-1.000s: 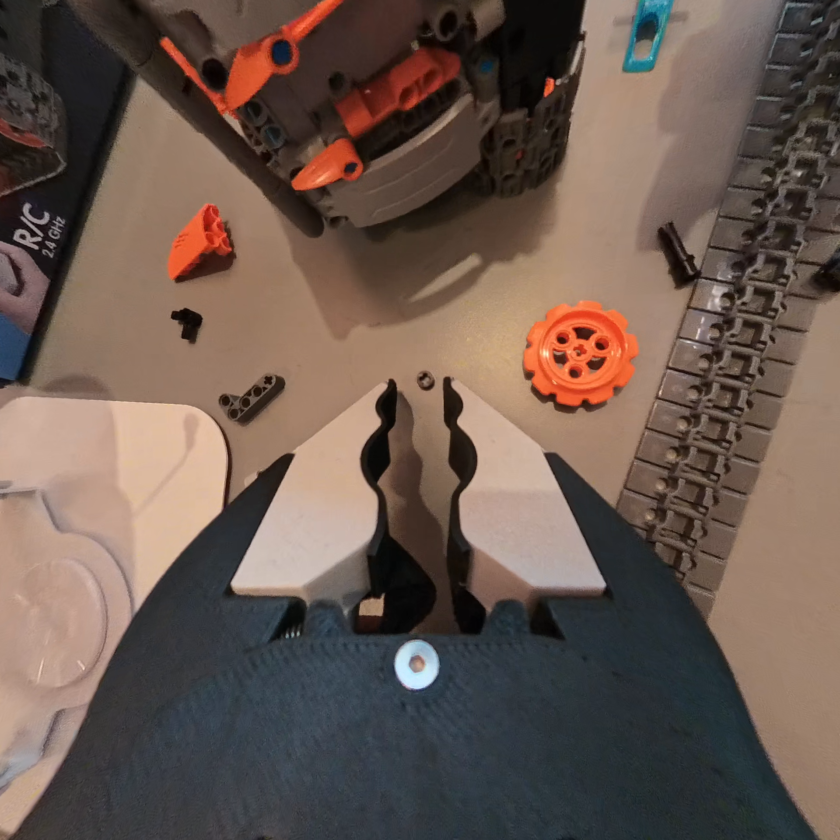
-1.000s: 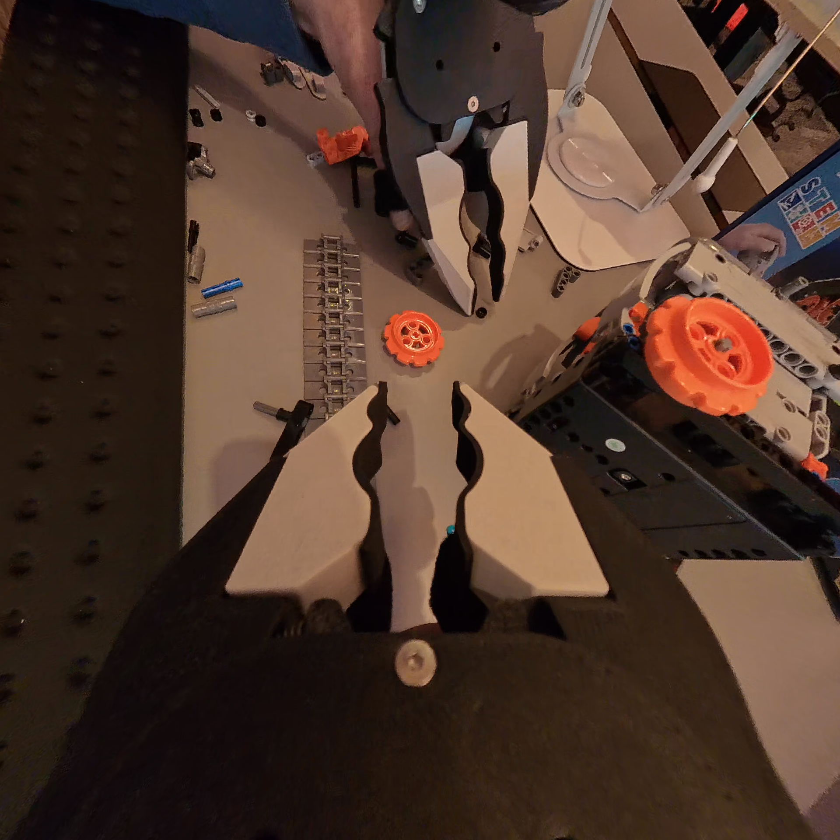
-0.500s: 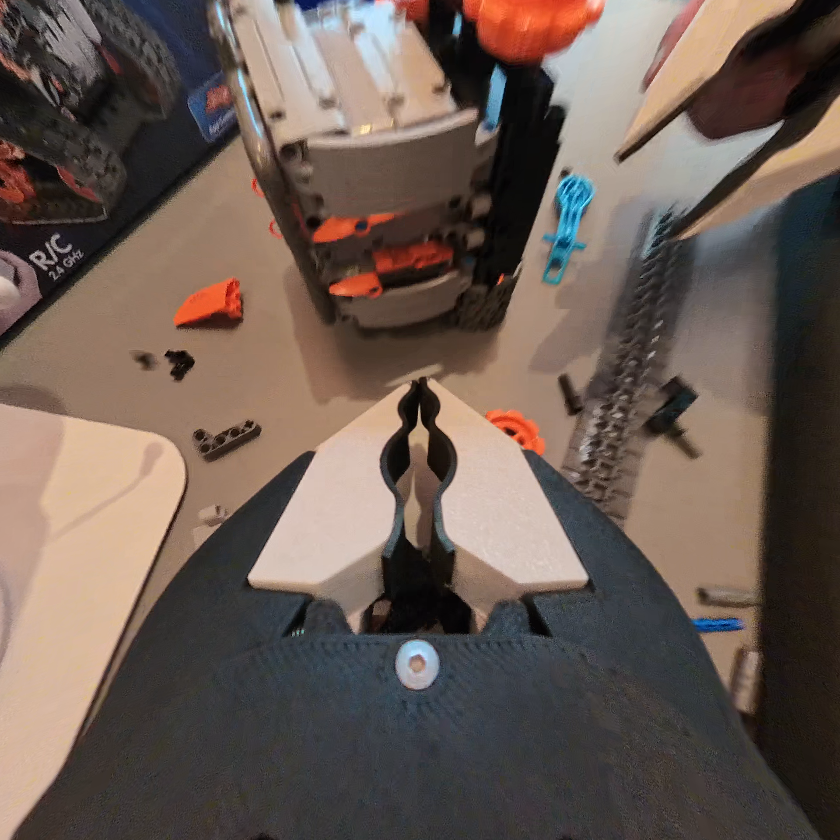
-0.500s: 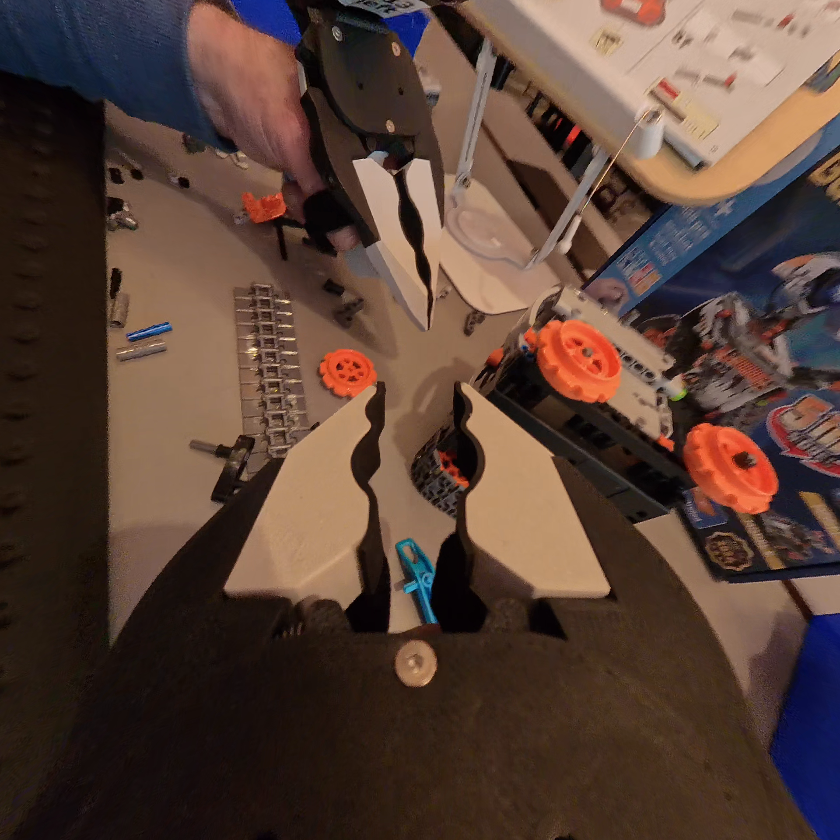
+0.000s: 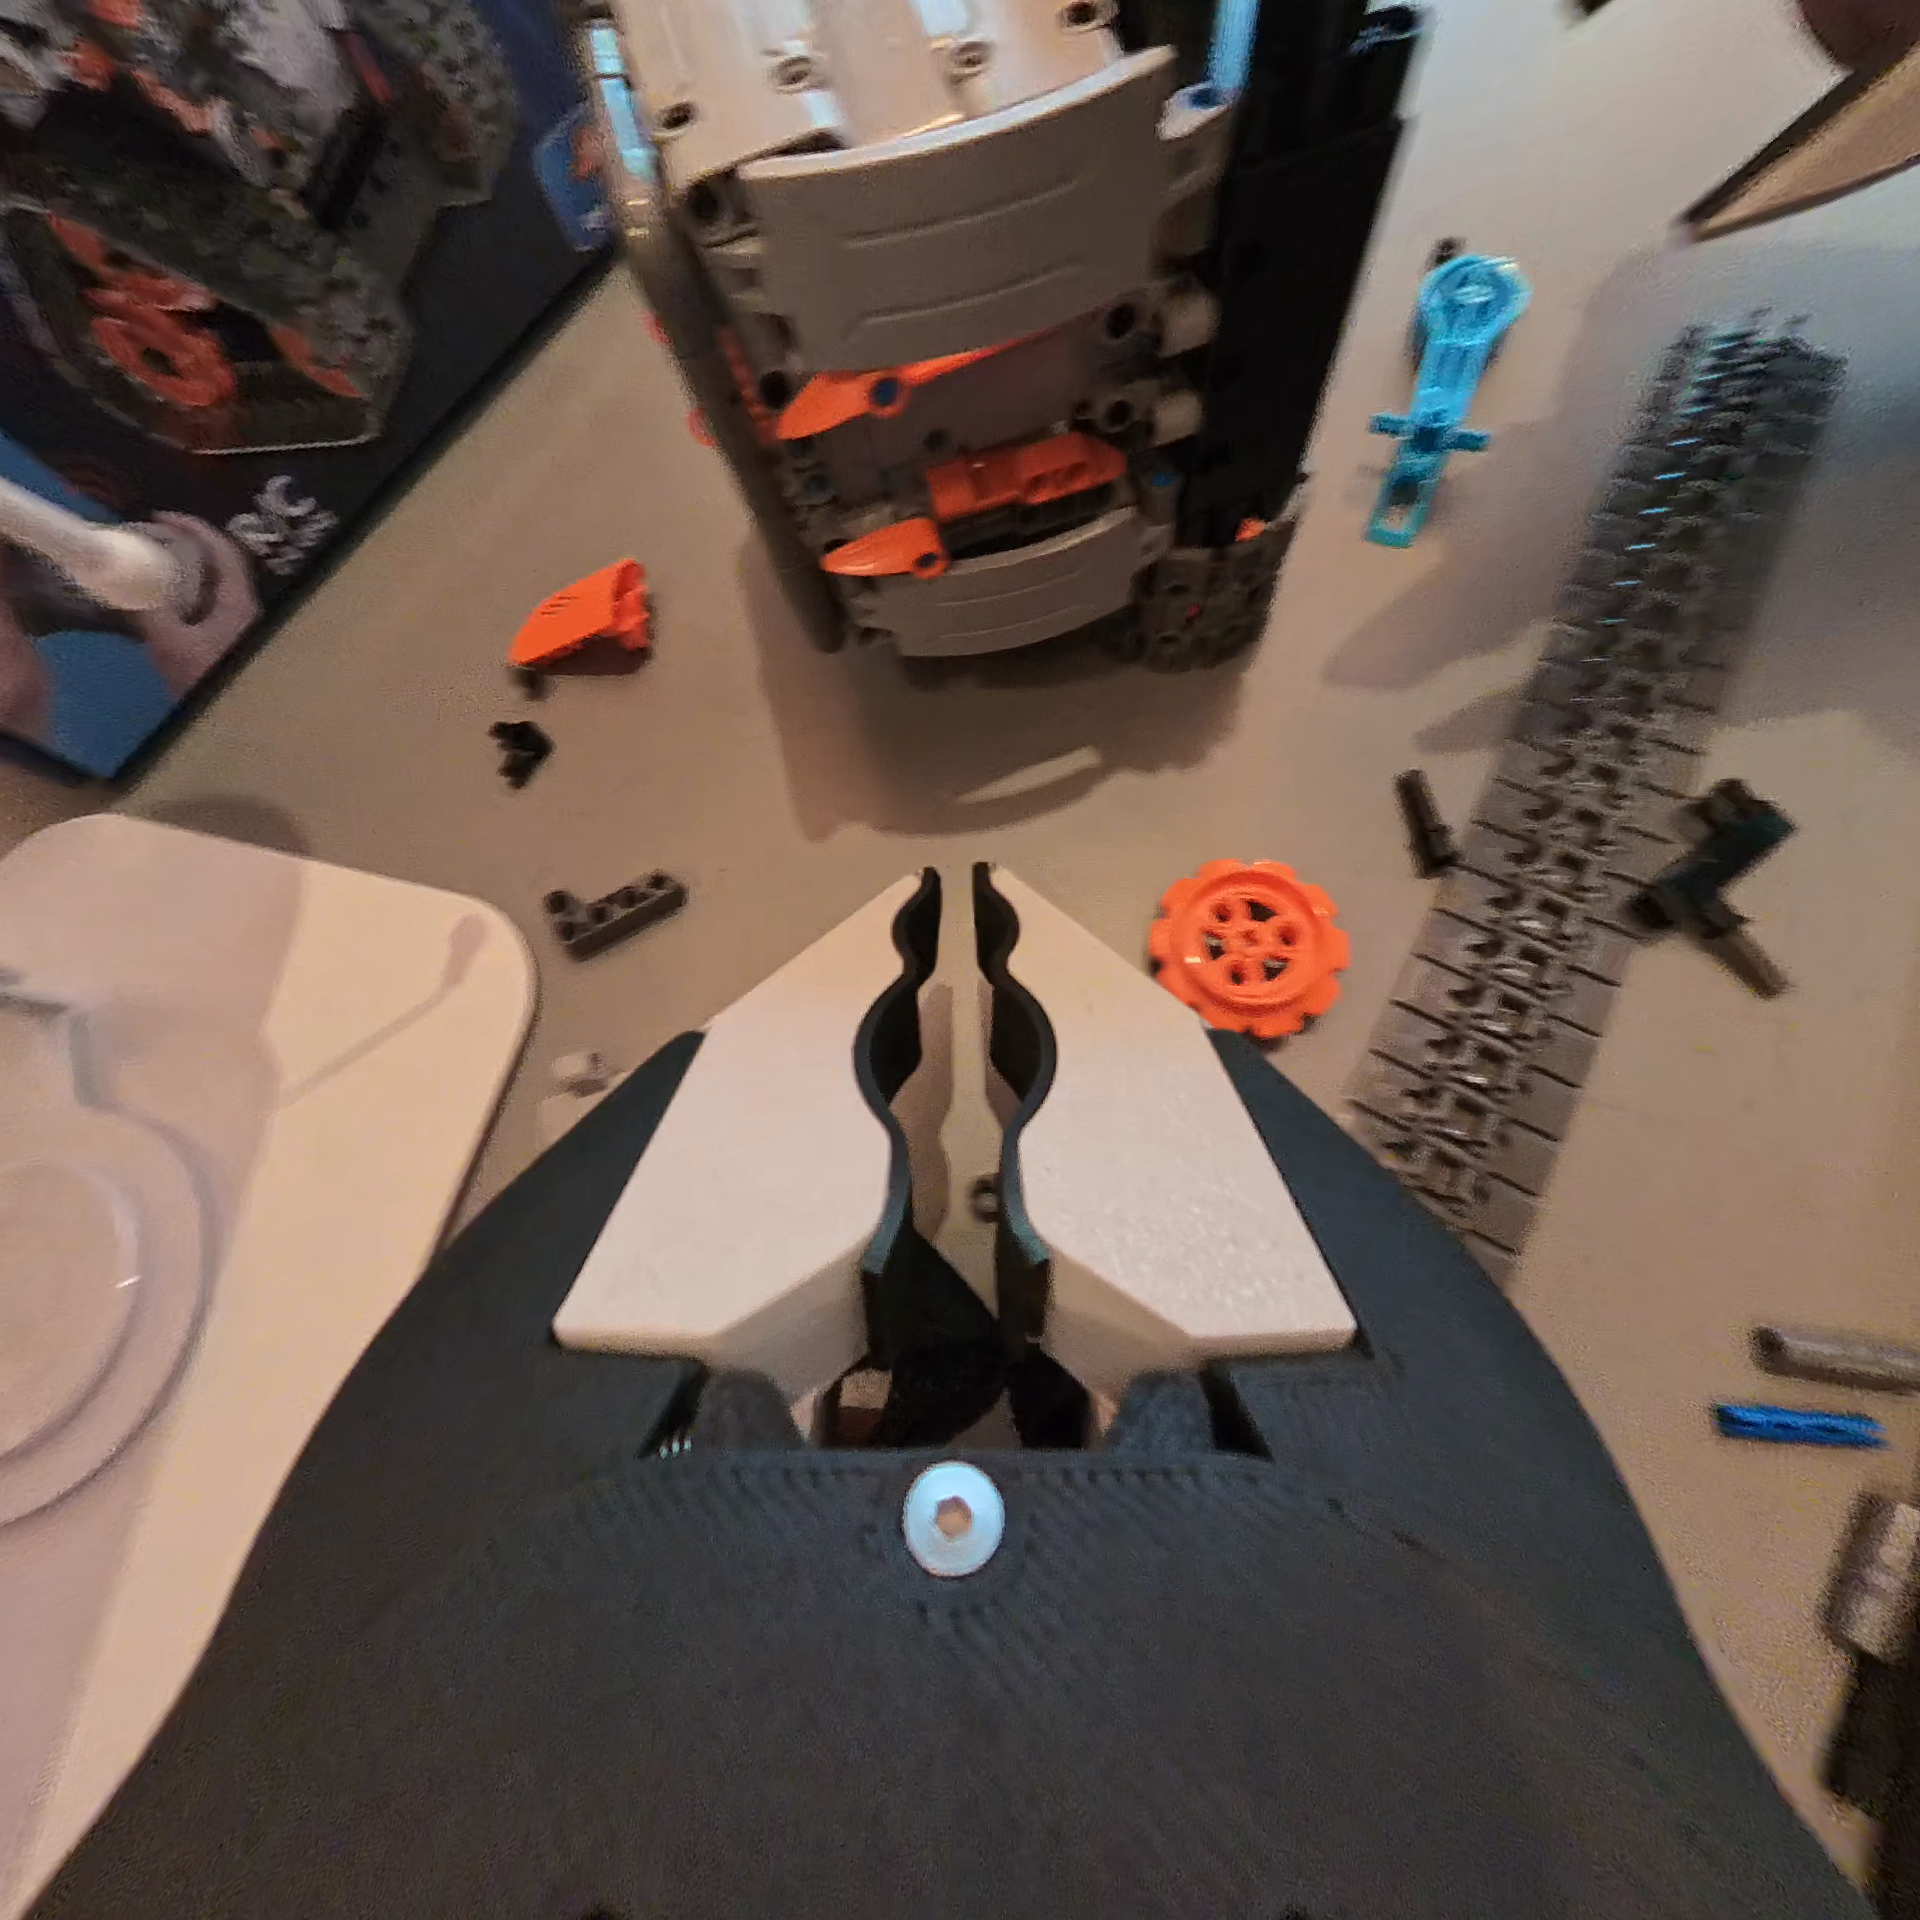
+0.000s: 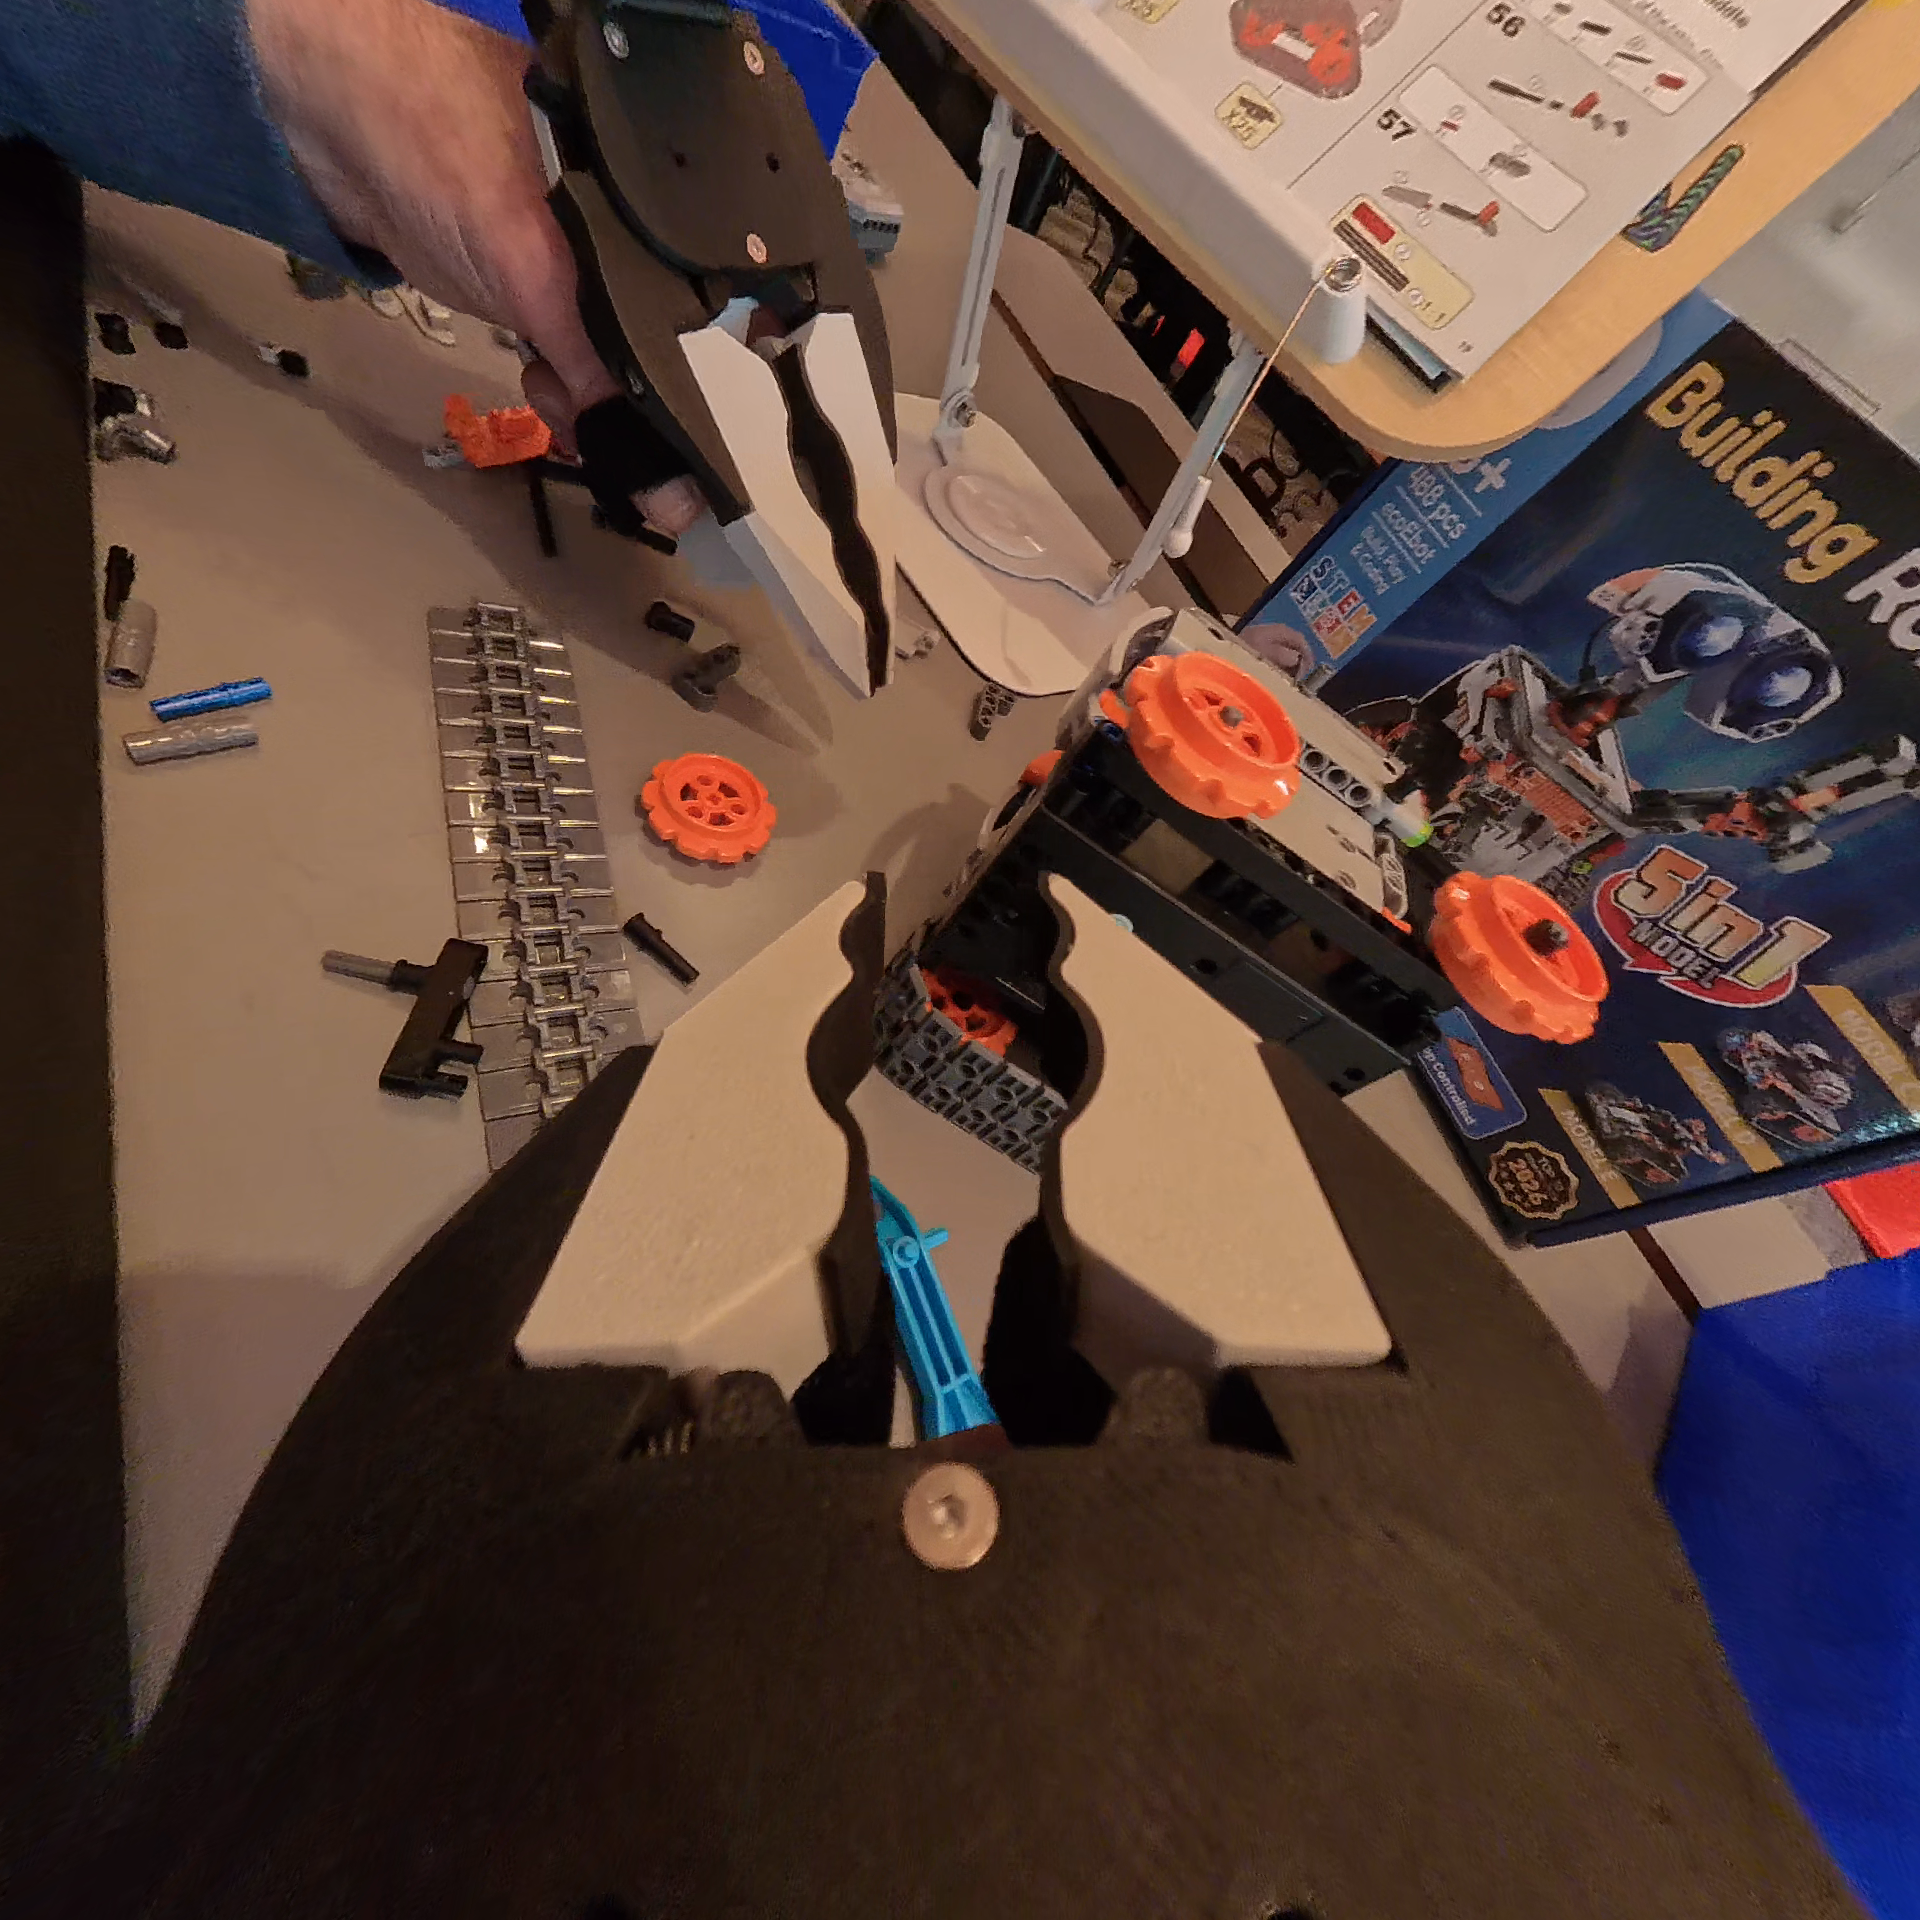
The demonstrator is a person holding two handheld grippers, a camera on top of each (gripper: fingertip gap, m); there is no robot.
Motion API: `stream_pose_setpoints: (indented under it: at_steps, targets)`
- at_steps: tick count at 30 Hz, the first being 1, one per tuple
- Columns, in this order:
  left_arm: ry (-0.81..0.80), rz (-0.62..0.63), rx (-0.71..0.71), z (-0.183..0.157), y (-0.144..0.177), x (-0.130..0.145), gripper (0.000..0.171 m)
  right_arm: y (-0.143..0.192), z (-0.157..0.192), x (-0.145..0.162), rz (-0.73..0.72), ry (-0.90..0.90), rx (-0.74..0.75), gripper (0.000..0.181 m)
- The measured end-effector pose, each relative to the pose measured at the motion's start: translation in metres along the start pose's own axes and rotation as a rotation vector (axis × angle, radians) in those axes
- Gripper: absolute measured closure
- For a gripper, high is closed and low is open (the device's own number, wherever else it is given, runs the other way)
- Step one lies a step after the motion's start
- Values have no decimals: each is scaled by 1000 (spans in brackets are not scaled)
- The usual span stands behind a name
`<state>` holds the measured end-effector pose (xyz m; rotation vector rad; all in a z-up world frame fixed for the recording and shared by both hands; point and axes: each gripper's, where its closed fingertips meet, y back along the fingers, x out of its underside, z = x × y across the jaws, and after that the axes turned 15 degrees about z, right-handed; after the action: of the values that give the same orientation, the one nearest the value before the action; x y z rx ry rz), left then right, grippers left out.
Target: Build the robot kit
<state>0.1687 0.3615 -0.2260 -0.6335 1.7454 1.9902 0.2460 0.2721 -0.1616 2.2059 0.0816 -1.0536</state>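
Half a second ago the left gripper had its fingers pinched nearly together at the tips; now a narrow gap shows between them and nothing sits in it. It has also dropped back from the model, so the orange gear wheel, then half hidden behind the right finger, lies in full view at about 2 o'clock from the tips. A small dark ring lies on the table under the fingers, seen through the gap and apart from them.

The right gripper has its fingers spread wide as before, holding nothing. The grey, black and orange block-built vehicle stands just beyond its tips at 1 o'clock, its tracked end showing between the fingers. The light blue plastic tool lies on the table low in the gap, near the finger roots, and more of it shows than earlier.

A grey track strip lies flat at 3 o'clock of the left gripper, and a white lamp base lies at 9 o'clock.

A person's hand holds the left gripper above the table.
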Motion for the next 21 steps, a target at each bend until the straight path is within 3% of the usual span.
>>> stream_pose_setpoints:
  at_steps: [4, 6, 8, 13, 17, 21]
  targets:
    - [13, -17, -106, 32, 0, -7, 154, -3, -4, 3, 29, -15, -13, 155]
    - [10, -45, -20, 24, -3, -18, 143, -8, -8, 9, 75, 9, 11, 155]
    - [15, -71, -26, 27, -9, -31, 139, -9, -6, 9, 77, 6, -16, 155]
    - [-8, -97, -35, 22, -34, -60, 140, -10, -3, 10, 89, 14, -28, 156]
    - [-28, -113, -54, 13, -49, -83, 158, -11, -3, 16, 96, 11, -37, 155]
    - [-62, -56, -68, 14, -63, -89, 142, -10, -7, 23, 107, -2, -33, 155]
